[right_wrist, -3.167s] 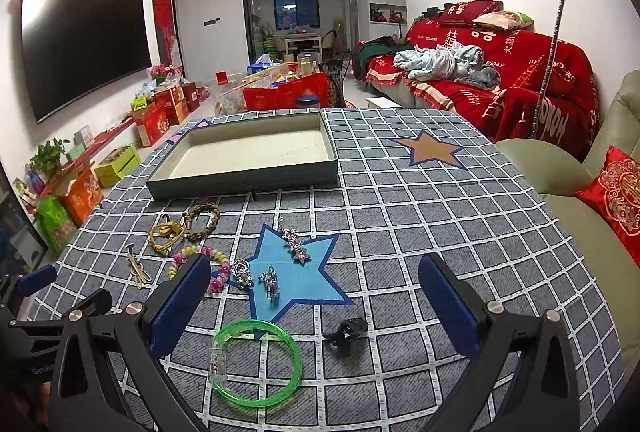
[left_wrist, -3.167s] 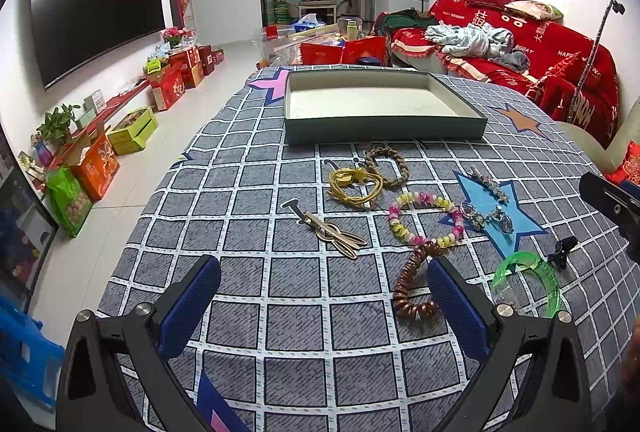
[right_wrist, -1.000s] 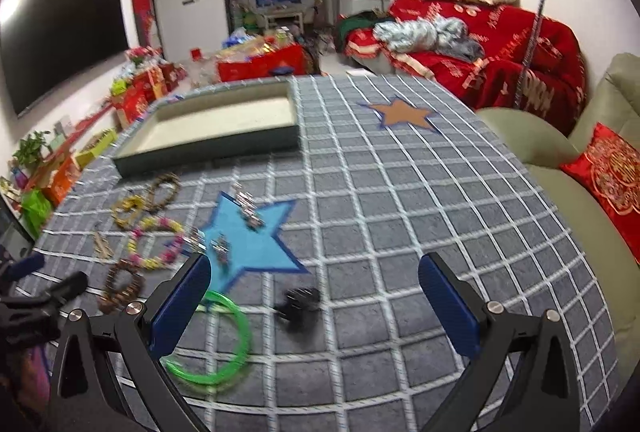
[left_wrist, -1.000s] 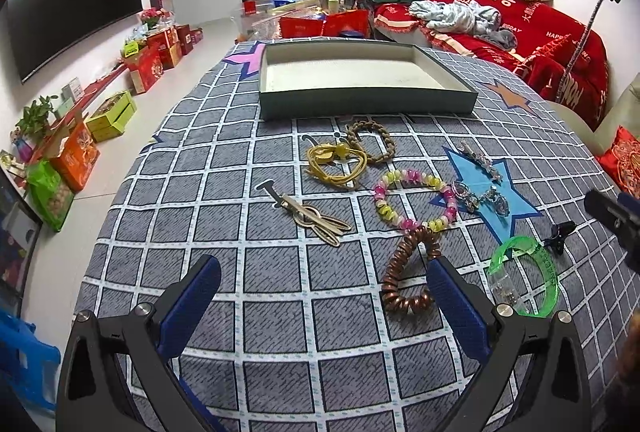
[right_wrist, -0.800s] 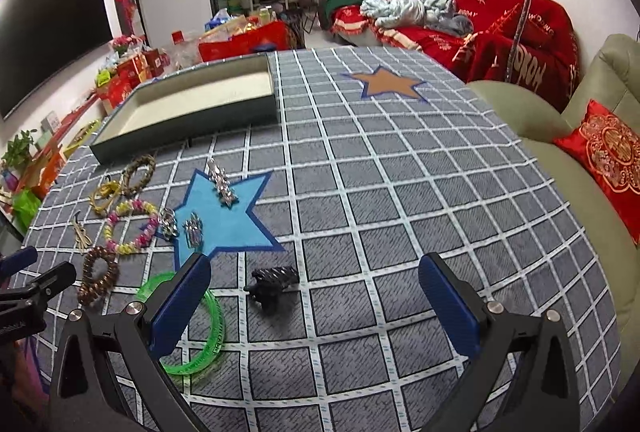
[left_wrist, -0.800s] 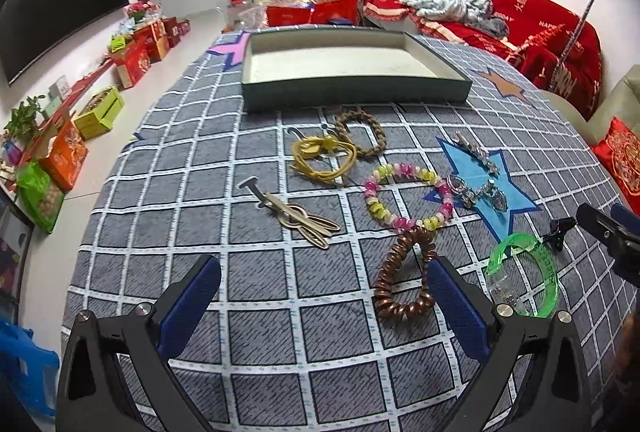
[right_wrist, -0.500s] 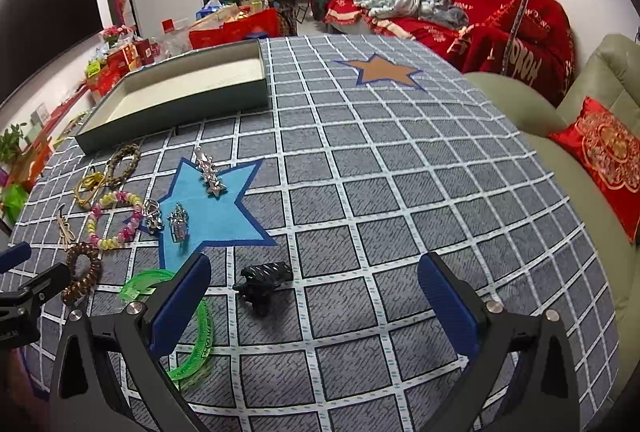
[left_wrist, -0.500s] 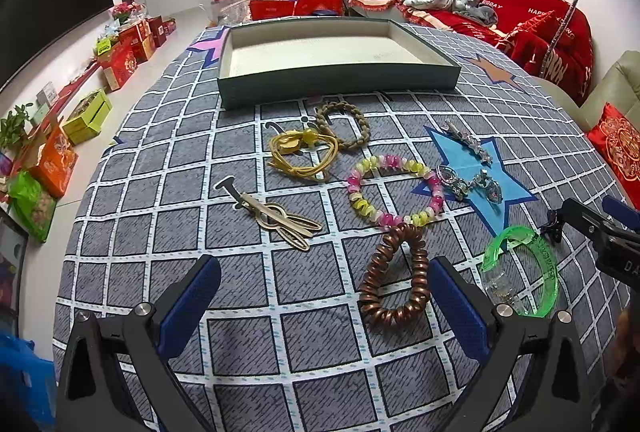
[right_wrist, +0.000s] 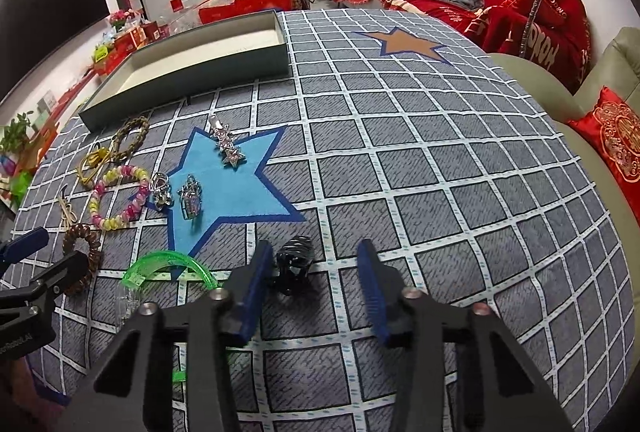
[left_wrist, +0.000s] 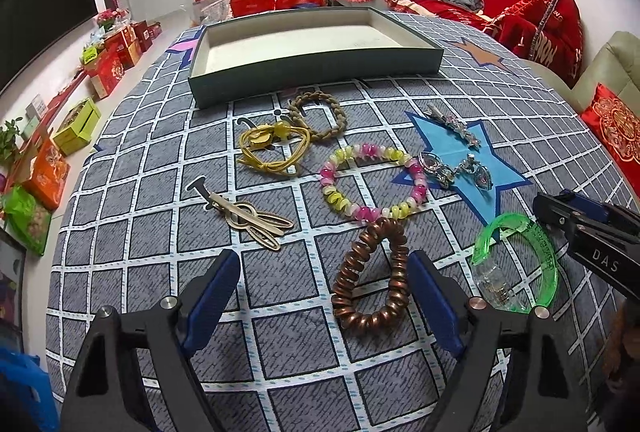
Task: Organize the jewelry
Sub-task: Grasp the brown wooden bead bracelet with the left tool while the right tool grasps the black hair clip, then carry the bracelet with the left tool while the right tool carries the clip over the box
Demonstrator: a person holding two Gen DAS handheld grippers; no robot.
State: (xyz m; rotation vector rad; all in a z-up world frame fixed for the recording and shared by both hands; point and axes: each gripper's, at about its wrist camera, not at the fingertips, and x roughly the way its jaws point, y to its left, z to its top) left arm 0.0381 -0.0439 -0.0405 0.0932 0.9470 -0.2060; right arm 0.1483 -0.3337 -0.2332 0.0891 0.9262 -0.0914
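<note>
A table under a grey checked cloth is seen, with an empty tray at its far side. All the jewelry is found loose on the cloth, near the tray but outside it; nothing has yet been placed.

The left gripper is held low over the cloth, jaws spread wide and nothing between them, with the copper coil bracelet just ahead, close to its right finger. The right gripper is noted with jaws released and partly drawn in, bracketing the black claw clip, which lies close to the left finger; contact cannot be confirmed.

A green bangle is seen beside the clip. A beaded bracelet, yellow cord, braided band, gold hairpin and silver pieces are noted farther off.

The step in hand is judged to be the first pick. The clip must be centred, the jaws closed on it, and it carried to the tray.
</note>
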